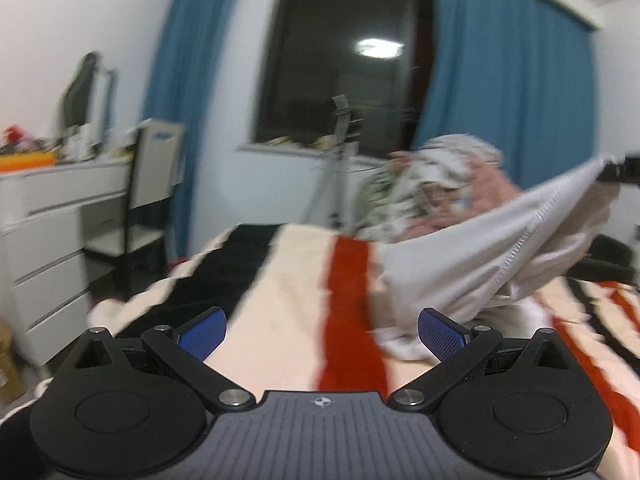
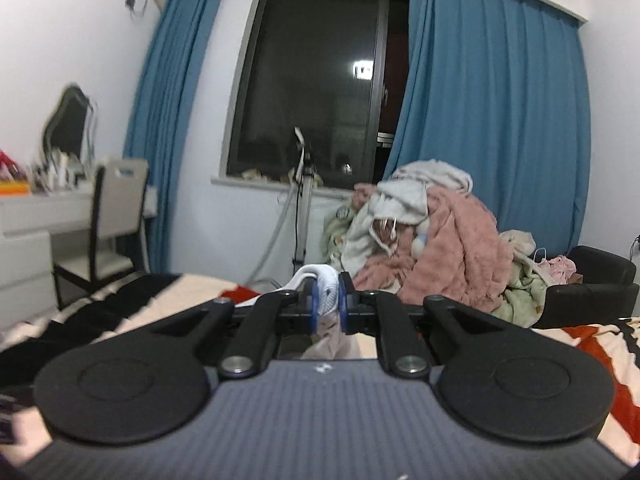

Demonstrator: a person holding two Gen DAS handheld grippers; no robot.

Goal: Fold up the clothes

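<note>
A light grey garment is stretched up from the striped blanket toward the upper right, where my right gripper holds its edge. In the right wrist view my right gripper is shut on a bunched fold of that garment, which hangs down between the fingers. My left gripper is open and empty, low over the blanket, just left of the garment's lower end.
A pile of pink and pale clothes lies at the far side of the bed. A black box sits at its right. A white dresser and chair stand at left. A tripod stand is under the window.
</note>
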